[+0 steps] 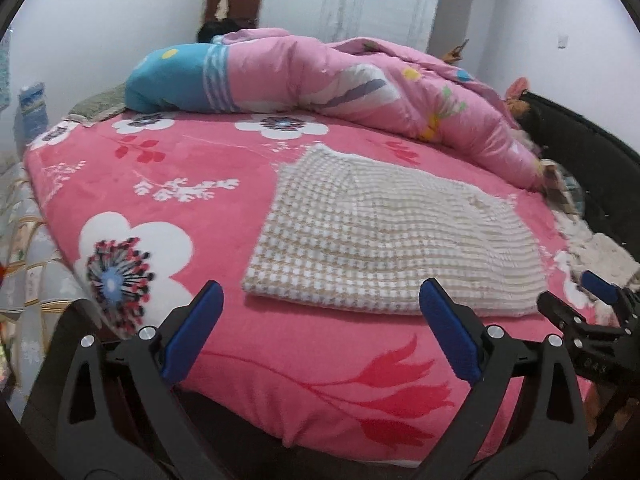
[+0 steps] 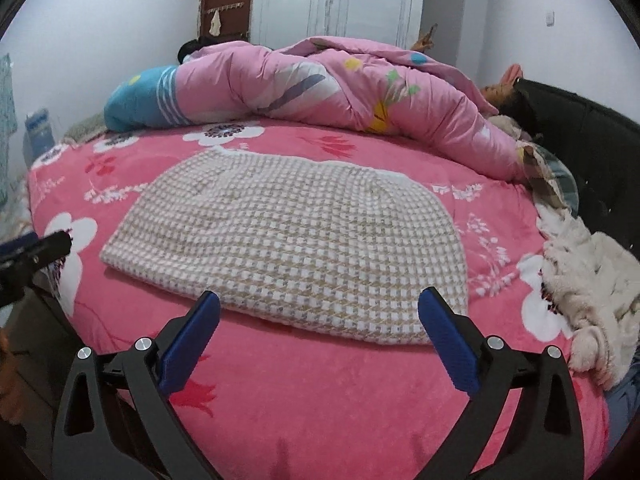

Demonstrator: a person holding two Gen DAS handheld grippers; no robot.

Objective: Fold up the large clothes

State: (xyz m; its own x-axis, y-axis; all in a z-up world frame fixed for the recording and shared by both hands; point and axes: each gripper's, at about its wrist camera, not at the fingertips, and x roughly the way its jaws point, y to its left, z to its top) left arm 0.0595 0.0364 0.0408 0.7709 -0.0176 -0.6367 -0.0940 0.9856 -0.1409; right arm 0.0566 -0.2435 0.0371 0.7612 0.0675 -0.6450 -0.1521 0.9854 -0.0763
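A beige and white checked garment [image 1: 384, 236] [image 2: 292, 248] lies folded flat on the pink flowered bedspread [image 1: 160, 184] [image 2: 320, 392]. My left gripper [image 1: 322, 292] hangs above the near edge of the bed, in front of the garment's left corner, open with nothing between its blue pads. My right gripper [image 2: 320, 300] hovers just in front of the garment's near edge, open and empty too. Each gripper shows at the side of the other's view: the right gripper [image 1: 576, 292] at the right edge, the left gripper [image 2: 36, 248] at the left edge.
A pink quilt [image 1: 360, 92] [image 2: 320, 92] with a blue pillow [image 1: 168, 80] is heaped along the far side of the bed. A fluffy white cloth [image 2: 592, 292] lies at the right, by the black headboard [image 2: 580, 140]. White walls and a brown door [image 2: 226, 0] stand behind.
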